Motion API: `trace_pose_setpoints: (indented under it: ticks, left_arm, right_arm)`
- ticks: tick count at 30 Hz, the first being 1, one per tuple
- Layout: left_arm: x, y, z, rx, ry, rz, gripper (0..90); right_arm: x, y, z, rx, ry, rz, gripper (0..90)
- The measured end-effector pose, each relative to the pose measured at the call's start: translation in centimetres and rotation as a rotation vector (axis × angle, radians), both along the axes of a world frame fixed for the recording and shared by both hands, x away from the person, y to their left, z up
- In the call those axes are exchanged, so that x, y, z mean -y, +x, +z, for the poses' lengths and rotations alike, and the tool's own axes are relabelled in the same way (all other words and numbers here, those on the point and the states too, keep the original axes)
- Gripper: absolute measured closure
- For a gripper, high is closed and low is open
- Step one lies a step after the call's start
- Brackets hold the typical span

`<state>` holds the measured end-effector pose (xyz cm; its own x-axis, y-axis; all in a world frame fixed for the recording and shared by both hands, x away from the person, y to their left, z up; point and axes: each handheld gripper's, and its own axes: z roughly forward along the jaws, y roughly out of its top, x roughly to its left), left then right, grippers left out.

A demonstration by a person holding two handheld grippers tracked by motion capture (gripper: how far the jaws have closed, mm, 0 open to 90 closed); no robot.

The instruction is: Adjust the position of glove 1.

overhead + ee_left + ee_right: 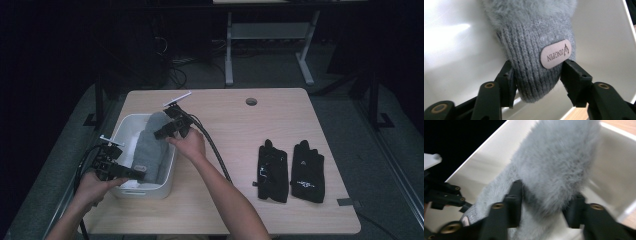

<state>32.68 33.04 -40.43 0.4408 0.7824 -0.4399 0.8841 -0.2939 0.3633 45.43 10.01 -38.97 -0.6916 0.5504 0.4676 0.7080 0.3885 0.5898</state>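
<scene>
Your left gripper (537, 75) clamps the ribbed cuff of the grey mitten (150, 145), and your right gripper (544, 200) pinches its fuzzy end. The mitten lies in the white bin (167, 186) at the table's (280, 215) nine o'clock side. Two black gloves (290, 170) rest at three o'clock.

Patch on grey knit mitten (536, 45): oval tan patch (555, 53) on the ribbed cuff, reading "JINGPIN" beside a small tree-like mark, seen upside down in the left gripper view.
Black gloves (290, 170) on the counter: small white markings, too small to read.
</scene>
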Motion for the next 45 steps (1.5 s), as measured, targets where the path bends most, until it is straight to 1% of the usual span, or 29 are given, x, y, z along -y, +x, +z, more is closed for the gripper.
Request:
trace_pose_setpoints:
  ticks: [1, 2, 3, 5, 6, 7, 8, 10, 12, 13, 15, 16, 18, 20, 22, 23, 28, 30, 32, 34, 37, 39, 40, 41, 42, 45]
  left_arm:
    - [0.2, -0.1, 0.0, -0.001, -0.015, 0.03, 44.3]
    - [0.2, 0.0, 0.1, -0.001, -0.007, 0.021, 42.4]
    - [0.2, 0.0, 0.1, -0.003, 0.002, -0.006, 40.7]
    - [0.4, -0.1, 0.3, -0.003, 0.005, -0.016, 37.7]
    - [0.7, -0.1, 0.5, -0.009, 0.005, -0.019, 35.7]
    - [0.9, -0.2, 0.6, -0.008, 0.005, -0.02, 33.6]
    - [1.0, -0.2, 0.7, -0.003, 0.022, -0.04, 33.5]
    - [1.2, -0.1, 0.9, -0.001, 0.025, -0.039, 31.5]
    - [1.1, -0.1, 1.2, 0.003, 0.017, -0.026, 30.8]
    - [1.1, 0.0, 1.2, 0.007, 0.013, -0.024, 30.8]
    - [0.9, 0.0, 1.4, 0.005, 0.009, -0.019, 30.7]
    - [0.8, -0.1, 1.6, 0.01, 0.017, -0.013, 30.6]
    - [0.6, -0.1, 1.8, 0.015, 0.017, -0.013, 30.4]
    - [0.4, -0.2, 2.1, 0.028, 0.025, -0.006, 30.3]
    - [0.4, -0.2, 2.4, 0.033, 0.019, -0.005, 30.0]
    - [0.4, -0.3, 2.6, 0.042, 0.021, -0.003, 30.0]
    - [0.7, -0.3, 3.3, 0.073, 0.016, -0.008, 29.8]
    - [0.9, -0.3, 3.6, 0.091, 0.012, -0.003, 30.5]
    - [1.2, -0.2, 3.8, 0.097, 0.017, -0.009, 30.7]
    - [1.4, -0.2, 4.1, 0.11, 0.024, -0.013, 30.7]
    - [1.8, -0.1, 4.5, 0.126, 0.024, -0.016, 30.6]
    - [2.1, -0.2, 4.9, 0.137, 0.015, -0.011, 30.9]
    - [2.2, -0.2, 5.0, 0.142, 0.014, -0.013, 30.6]
    - [2.3, -0.2, 5.1, 0.147, 0.013, -0.016, 30.5]
    - [2.5, -0.2, 5.3, 0.159, 0.009, -0.014, 30.2]
    - [3.0, -0.2, 5.5, 0.17, 0.008, -0.021, 29.4]
  right_arm:
    - [0.1, 0.0, 0.0, 0.0, 0.009, -0.005, 49.6]
    - [0.2, 0.1, 0.1, -0.002, 0.018, -0.007, 47.2]
    - [0.2, 0.1, 0.1, 0.003, 0.021, -0.011, 45.2]
    - [0.3, 0.0, 0.4, 0.02, 0.017, -0.015, 43.8]
    - [0.4, 0.0, 0.6, 0.027, 0.015, -0.019, 43.8]
    - [0.6, 0.0, 0.8, 0.061, 0.006, -0.032, 43.8]
    - [0.8, -0.1, 1.0, 0.071, 0.009, -0.042, 43.7]
    - [1.1, 0.0, 1.2, 0.061, 0.022, -0.042, 42.5]
    - [1.4, 0.0, 1.5, 0.073, 0.028, -0.049, 42.5]
    - [1.5, 0.0, 1.6, 0.067, 0.034, -0.049, 42.6]
    - [1.7, -0.1, 1.8, 0.076, 0.035, -0.051, 42.6]
    - [1.8, -0.1, 1.9, 0.075, 0.035, -0.05, 42.6]
    - [2.1, -0.1, 2.0, 0.075, 0.042, -0.051, 42.3]
    - [2.4, -0.2, 2.1, 0.075, 0.051, -0.055, 42.2]
    - [2.8, -0.2, 2.3, 0.076, 0.054, -0.058, 41.8]
    - [3.0, -0.2, 2.4, 0.072, 0.055, -0.058, 41.5]
    - [3.9, -0.3, 2.8, 0.084, 0.064, -0.066, 41.0]
    - [4.3, -0.4, 3.1, 0.091, 0.059, -0.068, 40.7]
    - [4.7, -0.4, 3.4, 0.094, 0.061, -0.074, 40.7]
    - [5.1, -0.5, 3.7, 0.102, 0.057, -0.081, 40.4]
    - [5.8, -0.5, 4.1, 0.11, 0.054, -0.089, 39.9]
    - [6.3, -0.5, 4.3, 0.12, 0.051, -0.095, 39.2]
    - [6.5, -0.5, 4.5, 0.115, 0.053, -0.103, 38.7]
    - [6.7, -0.5, 4.5, 0.119, 0.051, -0.104, 38.3]
    - [7.0, -0.6, 4.6, 0.12, 0.047, -0.109, 37.6]
    - [7.9, -0.6, 4.9, 0.134, 0.032, -0.116, 36.2]
